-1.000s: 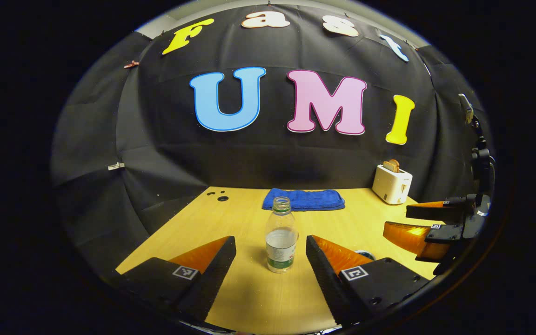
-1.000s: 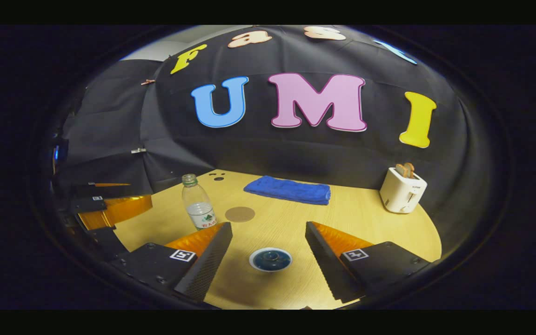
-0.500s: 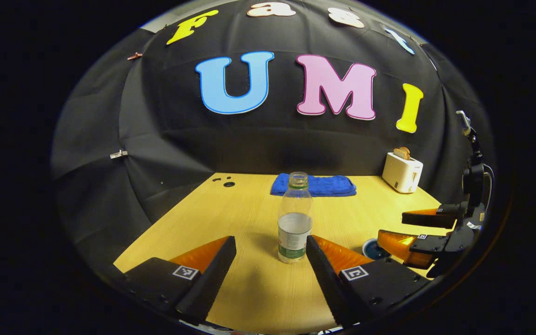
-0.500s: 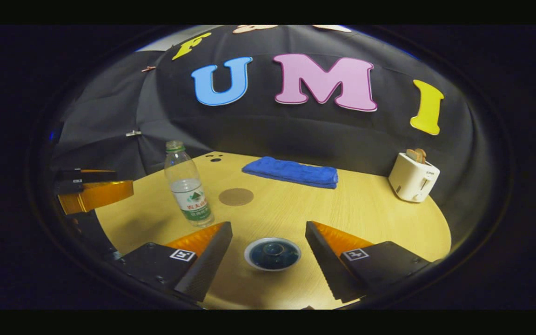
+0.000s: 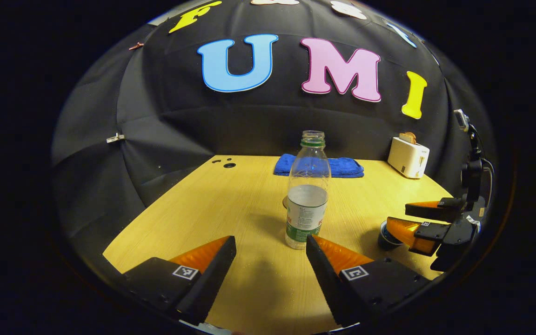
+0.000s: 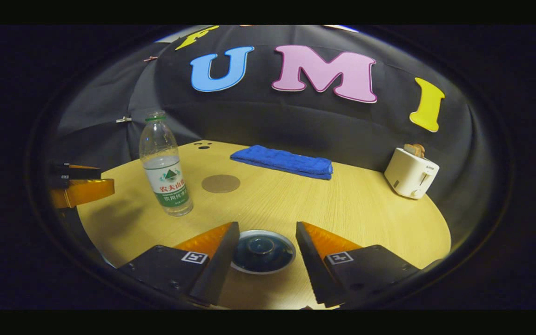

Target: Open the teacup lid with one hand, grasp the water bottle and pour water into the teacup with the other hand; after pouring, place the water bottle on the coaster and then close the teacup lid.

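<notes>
While both grippers hang low over the wooden table (image 5: 231,204), neither holds anything. The left gripper (image 5: 271,242) has its fingers spread wide, and the water bottle (image 5: 307,190) stands upright just ahead of the gap, slightly toward the right finger (image 5: 328,260), its base near that fingertip; whether they touch cannot be told. The bottle is uncapped and roughly half full. Behind its base a sliver of the round brown coaster (image 6: 220,183) peeks out in the left gripper view; in the right gripper view the coaster lies flat on the table just beyond and beside the bottle, apart from it.

The right gripper (image 6: 264,229) is also spread, a little narrower, with the dark blue teacup (image 6: 262,251) sitting between its two fingers, lid (image 6: 261,245) on, knob facing up. The fingers flank the cup's white rim closely, though contact cannot be judged. From the left gripper view, that same gripper hovers far off to the right with the cup under its tips.

Well beyond both grippers, a folded blue towel (image 6: 282,161) lies near the back wall, and a white toaster (image 6: 410,172) with bread in it stands off to the right.
</notes>
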### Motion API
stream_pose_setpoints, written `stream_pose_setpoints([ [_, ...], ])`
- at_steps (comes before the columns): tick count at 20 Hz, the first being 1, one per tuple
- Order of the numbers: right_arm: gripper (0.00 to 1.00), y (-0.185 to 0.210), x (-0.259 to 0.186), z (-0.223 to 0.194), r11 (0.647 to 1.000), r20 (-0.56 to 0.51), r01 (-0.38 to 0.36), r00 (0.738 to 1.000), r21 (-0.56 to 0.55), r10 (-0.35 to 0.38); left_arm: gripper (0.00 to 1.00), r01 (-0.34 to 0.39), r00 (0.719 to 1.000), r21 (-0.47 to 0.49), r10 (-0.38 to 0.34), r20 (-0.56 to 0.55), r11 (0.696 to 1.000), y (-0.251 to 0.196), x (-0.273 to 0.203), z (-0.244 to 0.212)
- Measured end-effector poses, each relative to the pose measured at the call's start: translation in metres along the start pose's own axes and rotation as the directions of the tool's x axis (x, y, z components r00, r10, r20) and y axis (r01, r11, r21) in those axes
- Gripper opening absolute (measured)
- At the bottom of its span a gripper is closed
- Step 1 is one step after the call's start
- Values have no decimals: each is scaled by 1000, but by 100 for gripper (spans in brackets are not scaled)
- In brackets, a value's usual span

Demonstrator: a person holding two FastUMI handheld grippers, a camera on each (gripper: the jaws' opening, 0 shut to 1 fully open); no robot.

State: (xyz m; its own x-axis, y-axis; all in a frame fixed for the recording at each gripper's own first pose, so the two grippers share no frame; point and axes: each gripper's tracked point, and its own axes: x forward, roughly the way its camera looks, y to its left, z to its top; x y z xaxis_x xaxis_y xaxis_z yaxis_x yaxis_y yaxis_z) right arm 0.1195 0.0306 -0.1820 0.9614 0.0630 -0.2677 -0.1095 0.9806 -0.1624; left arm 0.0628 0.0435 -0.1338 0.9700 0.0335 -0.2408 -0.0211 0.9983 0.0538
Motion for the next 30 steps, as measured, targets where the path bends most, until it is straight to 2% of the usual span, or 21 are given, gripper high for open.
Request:
stream_pose_setpoints([
  [1,77,1,-1,-3,1000,-5,0,1000,-2,0,96,0,1000,-1,0,-2,1000,0,0,0],
  [5,60,6,1,-6,1000,-20,-10,1000,-6,10,95,4,1000,-1,-4,0,1000,-1,-3,-2],
  [8,54,8,2,-6,1000,-35,-14,999,-5,14,95,8,1000,-9,-8,1,1000,-2,-5,-3],
  [12,35,10,3,-3,1000,-53,-22,998,4,22,96,5,1000,-15,-5,4,1000,-2,-7,-2],
  [14,34,10,4,-4,999,-65,-32,997,15,33,96,6,1000,-25,-6,13,1000,-1,-6,-1],
  [15,29,10,3,-3,999,-69,-36,997,17,37,96,5,1000,-27,-5,16,1000,-2,-5,-1],
  [16,32,11,3,-3,999,-78,-39,996,22,41,95,7,1000,-26,-7,16,1000,-2,-5,-2],
  [18,28,12,4,-2,998,-91,-49,994,25,52,95,17,1000,-24,-17,15,1000,-4,-3,-4],
  [20,31,15,4,4,998,-88,-62,994,29,64,95,41,999,-23,-41,13,999,-8,1,-5],
  [21,27,15,4,9,997,-80,-66,994,28,69,95,44,999,-23,-43,13,999,-9,3,-5],
  [22,31,15,5,14,997,-70,-70,995,29,72,95,44,999,-27,-43,12,999,-9,7,-5],
  [23,27,15,6,19,997,-64,-72,995,31,74,95,55,998,-36,-55,9,998,-13,12,-6],
  [25,27,13,5,29,997,-54,-73,996,38,75,95,77,997,-46,-76,17,996,-22,21,-2],
  [26,27,11,4,32,997,-46,-71,996,42,73,95,89,996,-42,-88,29,995,-26,26,3],
  [27,31,8,3,36,997,-40,-67,997,49,69,95,102,994,-33,-101,43,994,-32,31,6],
  [28,27,6,1,39,996,-37,-64,997,58,67,95,115,992,-20,-114,53,993,-37,36,10],
  [30,27,-2,-2,43,995,-34,-55,998,80,58,95,121,990,12,-121,76,993,-42,50,19],
])
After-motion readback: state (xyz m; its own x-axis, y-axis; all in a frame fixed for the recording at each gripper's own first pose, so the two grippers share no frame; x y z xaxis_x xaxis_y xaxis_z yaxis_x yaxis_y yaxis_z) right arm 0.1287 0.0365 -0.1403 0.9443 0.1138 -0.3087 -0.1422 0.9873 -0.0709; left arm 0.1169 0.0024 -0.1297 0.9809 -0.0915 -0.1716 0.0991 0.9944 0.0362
